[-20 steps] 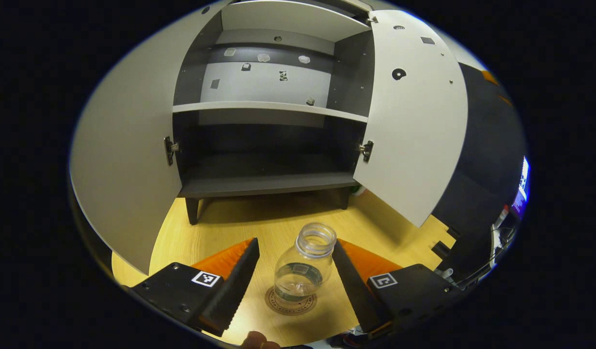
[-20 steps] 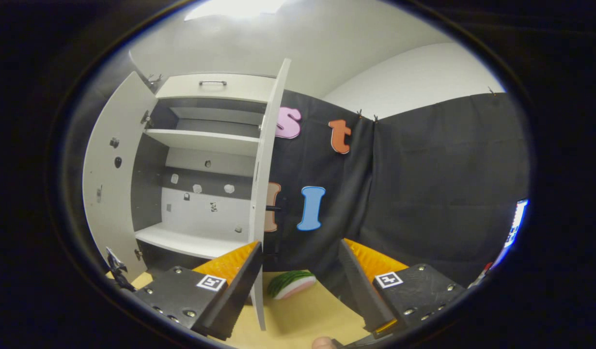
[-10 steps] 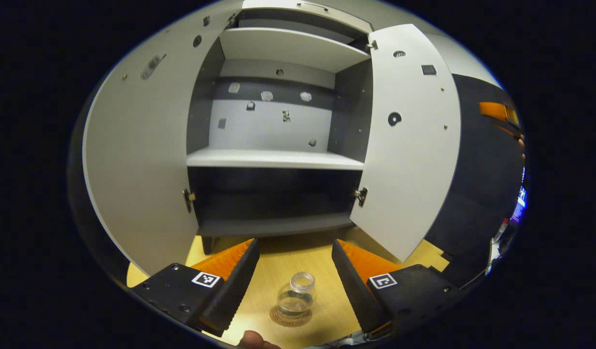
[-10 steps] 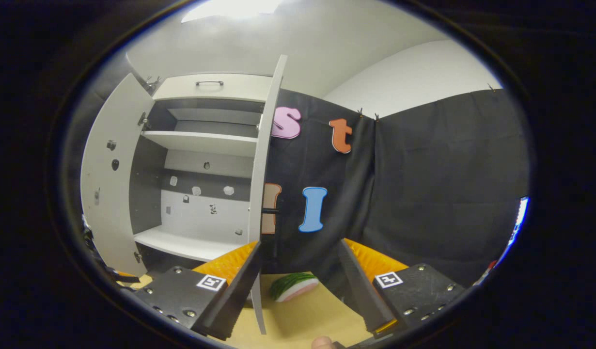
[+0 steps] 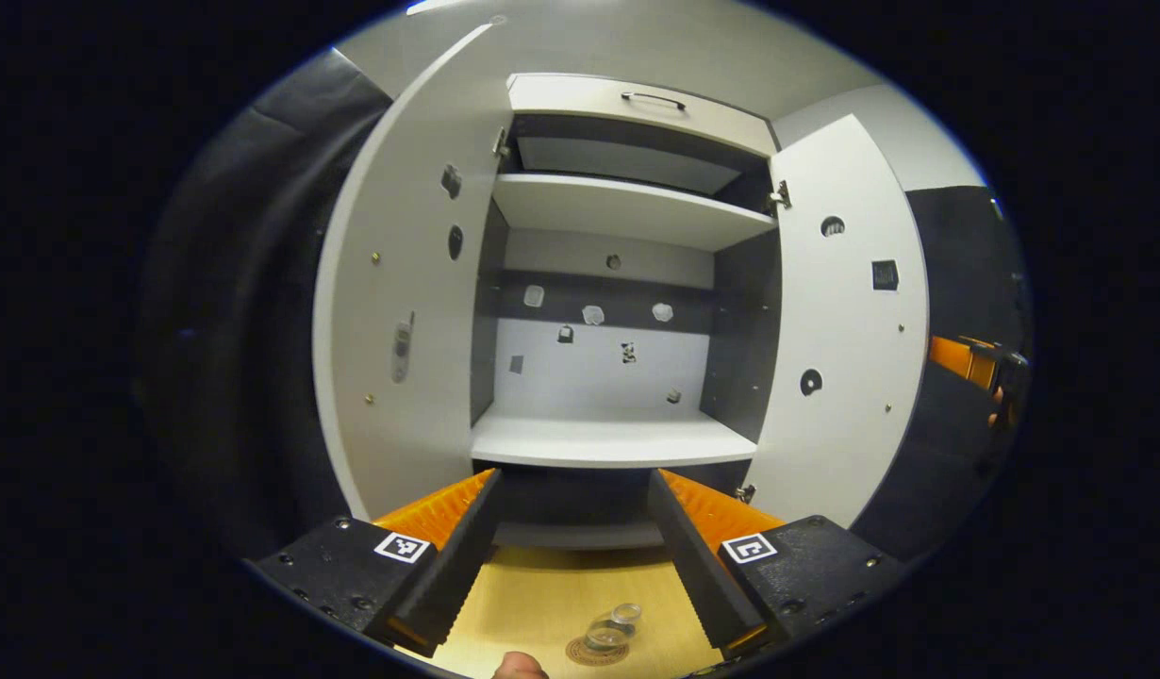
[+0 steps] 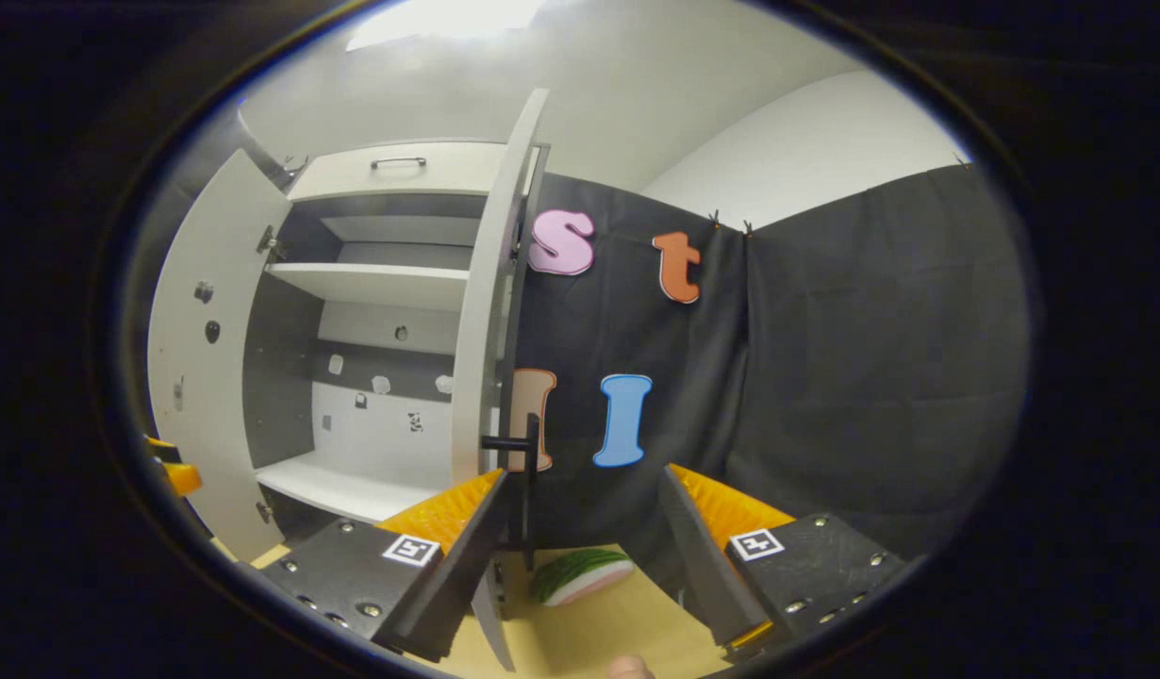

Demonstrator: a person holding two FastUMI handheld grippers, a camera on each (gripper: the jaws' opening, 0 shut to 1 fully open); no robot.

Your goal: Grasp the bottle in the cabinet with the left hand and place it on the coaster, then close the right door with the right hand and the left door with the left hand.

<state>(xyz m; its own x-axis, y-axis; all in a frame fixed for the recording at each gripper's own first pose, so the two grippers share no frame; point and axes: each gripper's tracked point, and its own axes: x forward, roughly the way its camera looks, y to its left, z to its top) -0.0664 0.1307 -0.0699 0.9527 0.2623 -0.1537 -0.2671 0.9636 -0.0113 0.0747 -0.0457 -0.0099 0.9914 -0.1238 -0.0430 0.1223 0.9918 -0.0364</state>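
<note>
A clear, capless bottle [image 5: 612, 628] stands upright on a round brown coaster [image 5: 580, 653] on the wooden table, low in the left gripper view. My left gripper [image 5: 572, 479] hangs open well above and behind it, holding nothing. It faces the open cabinet [image 5: 608, 438]. The left door [image 5: 401, 321] and the right door [image 5: 849, 339] both stand wide open. In the right gripper view the right door [image 6: 481, 339] is seen edge-on, with its dark handle [image 6: 525, 453] just left of my open right gripper [image 6: 583, 474].
A watermelon-slice toy [image 6: 580, 575] lies on the table behind the right door. The other gripper [image 5: 976, 363] shows at the far right of the left gripper view. A drawer with a handle [image 5: 651, 99] tops the cabinet. Black cloth walls surround the booth.
My left gripper has risen and drawn back from the bottle, which stays on the coaster and looks far smaller. The right gripper has shifted slightly, and the right door's handle has come into sight.
</note>
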